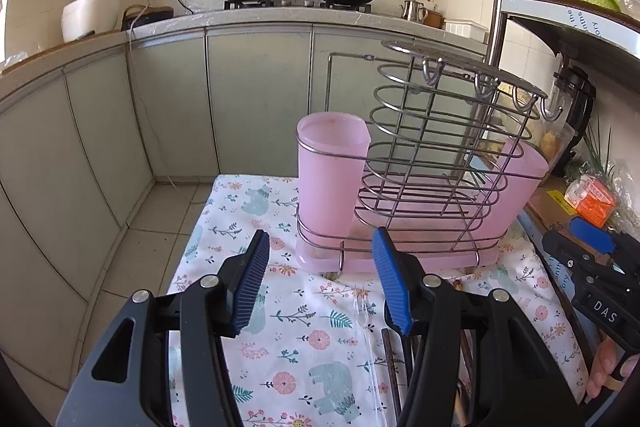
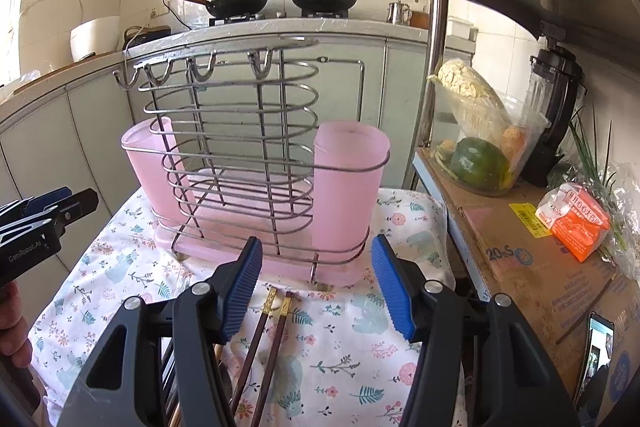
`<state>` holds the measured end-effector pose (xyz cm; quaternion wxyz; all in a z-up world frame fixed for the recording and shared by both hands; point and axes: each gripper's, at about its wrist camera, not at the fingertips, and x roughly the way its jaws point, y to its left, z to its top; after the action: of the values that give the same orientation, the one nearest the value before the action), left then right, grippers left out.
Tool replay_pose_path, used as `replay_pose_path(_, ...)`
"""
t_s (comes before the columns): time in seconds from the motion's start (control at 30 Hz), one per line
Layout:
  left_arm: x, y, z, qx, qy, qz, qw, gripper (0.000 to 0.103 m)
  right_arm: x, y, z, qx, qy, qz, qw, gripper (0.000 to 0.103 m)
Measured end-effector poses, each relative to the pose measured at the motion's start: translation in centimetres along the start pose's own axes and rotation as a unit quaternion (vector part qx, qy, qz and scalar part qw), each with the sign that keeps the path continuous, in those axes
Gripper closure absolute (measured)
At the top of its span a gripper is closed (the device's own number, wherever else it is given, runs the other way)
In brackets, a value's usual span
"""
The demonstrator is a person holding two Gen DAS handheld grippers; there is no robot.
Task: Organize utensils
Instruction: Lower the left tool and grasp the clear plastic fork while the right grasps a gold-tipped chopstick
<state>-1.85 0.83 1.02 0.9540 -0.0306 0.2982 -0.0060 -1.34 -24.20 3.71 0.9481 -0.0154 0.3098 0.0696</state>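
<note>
A wire utensil rack point(image 1: 432, 163) point(image 2: 240, 147) with a pink cup at each end point(image 1: 332, 167) point(image 2: 348, 187) stands on a pink tray on the floral cloth. My left gripper point(image 1: 320, 283) is open and empty, in front of the rack's left cup. My right gripper point(image 2: 316, 283) is open and empty, in front of the right cup. Dark chopsticks with gold tips point(image 2: 264, 331) lie on the cloth below the right gripper. A clear plastic utensil point(image 1: 366, 327) and dark sticks point(image 1: 390, 367) lie below the left gripper. The right gripper shows in the left view point(image 1: 592, 259), and the left one in the right view point(image 2: 48, 211).
The small table with the floral cloth point(image 1: 288, 347) drops off to a tiled floor point(image 1: 152, 227) on the left. A shelf on the right holds a cardboard box point(image 2: 540, 255), a vegetable bowl point(image 2: 480, 155), a blender point(image 2: 556, 107) and an orange packet point(image 2: 576, 223).
</note>
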Motion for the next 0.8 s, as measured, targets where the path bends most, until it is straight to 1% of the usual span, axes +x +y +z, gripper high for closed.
replay_pose_path(0.13, 0.6, 0.9, -0.4, -0.01, 0.022, -0.018, 0.9995, 0.049, -0.1, -0.6, -0.5, 0.006, 0.018, 0.005, 1.0, 0.047)
replay_pose_path(0.23, 1.1, 1.3, -1.1, -0.008, 0.047, -0.03, 0.9984, 0.049, 0.3, -1.1, -1.1, 0.016, 0.043, 0.016, 0.999, 0.05)
replay_pose_path(0.33, 1.8, 1.5, -1.9, 0.0, 0.086, -0.056, 0.9947, 0.049, 1.1, -1.8, -2.0, 0.033, 0.074, 0.034, 0.996, 0.053)
replay_pose_path(0.43, 2.5, 1.1, -2.8, 0.015, 0.126, -0.078, 0.9888, 0.049, 2.0, -2.4, -2.7, 0.051, 0.107, 0.056, 0.991, 0.059)
replay_pose_path(0.47, 2.7, 1.0, -3.1, 0.018, 0.133, -0.083, 0.9875, 0.053, 2.3, -2.5, -3.0, 0.055, 0.116, 0.063, 0.99, 0.061)
replay_pose_path(0.5, 2.9, 0.8, -3.3, 0.022, 0.142, -0.089, 0.9856, 0.061, 2.6, -2.6, -3.2, 0.059, 0.124, 0.07, 0.988, 0.065)
replay_pose_path(0.53, 3.3, 0.6, -3.6, 0.024, 0.156, -0.095, 0.9829, 0.064, 2.9, -2.8, -3.4, 0.064, 0.135, 0.079, 0.986, 0.069)
replay_pose_path(0.57, 3.9, 0.4, -3.9, 0.023, 0.174, -0.101, 0.9794, 0.07, 3.2, -2.8, -3.6, 0.068, 0.144, 0.085, 0.983, 0.076)
replay_pose_path(0.6, 4.4, 0.3, -4.1, 0.019, 0.188, -0.104, 0.9764, 0.077, 3.5, -2.8, -3.9, 0.075, 0.155, 0.094, 0.981, 0.077)
replay_pose_path(0.67, 5.4, 0.1, -4.5, 0.007, 0.218, -0.114, 0.9693, 0.08, 4.0, -2.9, -4.4, 0.089, 0.172, 0.113, 0.975, 0.081)
replay_pose_path(0.7, 6.0, 0.0, -4.7, 0.002, 0.231, -0.118, 0.9656, 0.081, 4.2, -2.9, -4.5, 0.092, 0.177, 0.117, 0.973, 0.087)
replay_pose_path(0.73, 6.5, -0.2, -4.9, -0.003, 0.245, -0.12, 0.9621, 0.081, 4.5, -2.9, -4.8, 0.098, 0.184, 0.124, 0.97, 0.089)
replay_pose_path(0.8, 7.5, -0.7, -5.1, -0.005, 0.258, -0.121, 0.9583, 0.081, 5.0, -3.1, -5.1, 0.11, 0.195, 0.135, 0.965, 0.089)
